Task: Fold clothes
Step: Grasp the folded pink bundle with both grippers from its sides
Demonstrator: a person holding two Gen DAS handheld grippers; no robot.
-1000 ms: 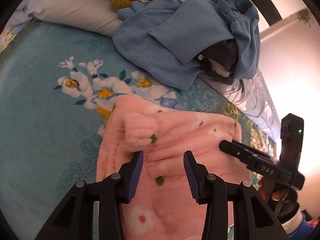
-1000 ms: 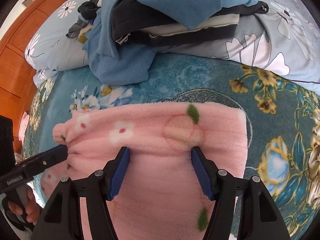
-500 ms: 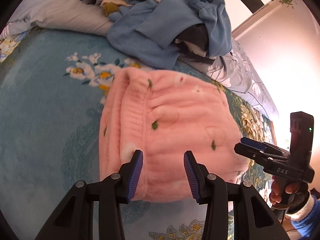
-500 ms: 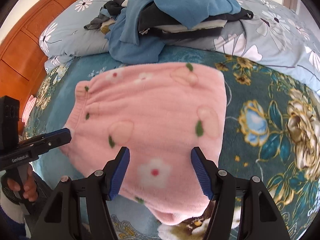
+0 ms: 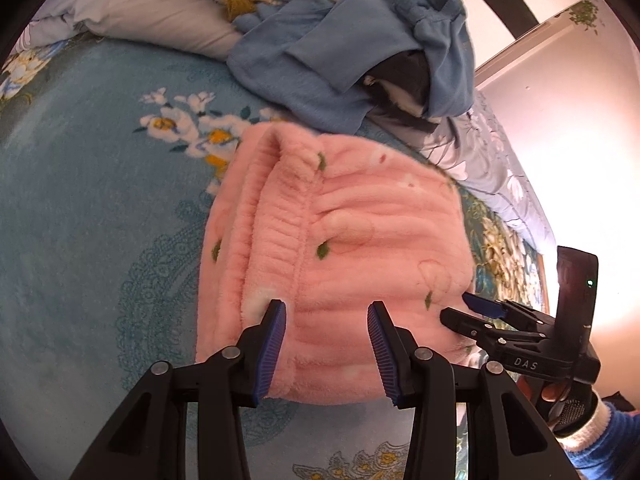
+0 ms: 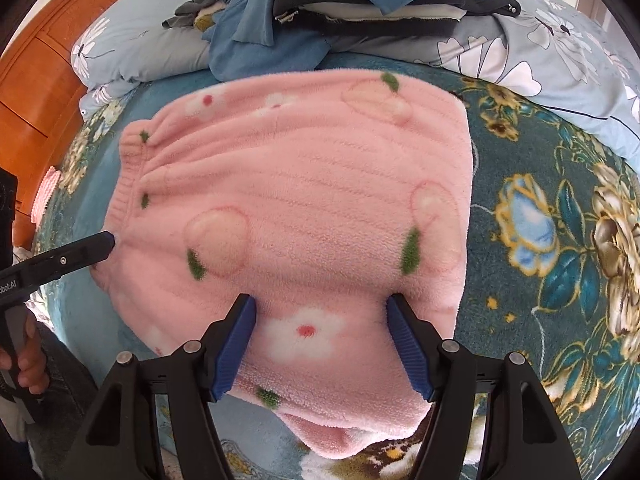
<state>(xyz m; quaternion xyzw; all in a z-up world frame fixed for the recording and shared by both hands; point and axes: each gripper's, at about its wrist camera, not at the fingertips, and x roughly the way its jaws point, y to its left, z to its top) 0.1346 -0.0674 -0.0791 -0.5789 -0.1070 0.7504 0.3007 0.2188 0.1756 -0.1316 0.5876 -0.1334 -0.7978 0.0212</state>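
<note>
Both wrist views look down close from opposite sides onto the same pink garment (image 5: 344,248) (image 6: 304,200).

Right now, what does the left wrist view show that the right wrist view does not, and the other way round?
Only the left wrist view shows the pale wall and the open left gripper. Only the right wrist view shows the orange wooden panel and the open right gripper. Both show the pink fleece garment on the teal floral blanket, with the pile of blue clothes behind.

Right tool (image 6: 322,344) spread over pink fleece garment (image 6: 304,216), perhaps touching.
</note>
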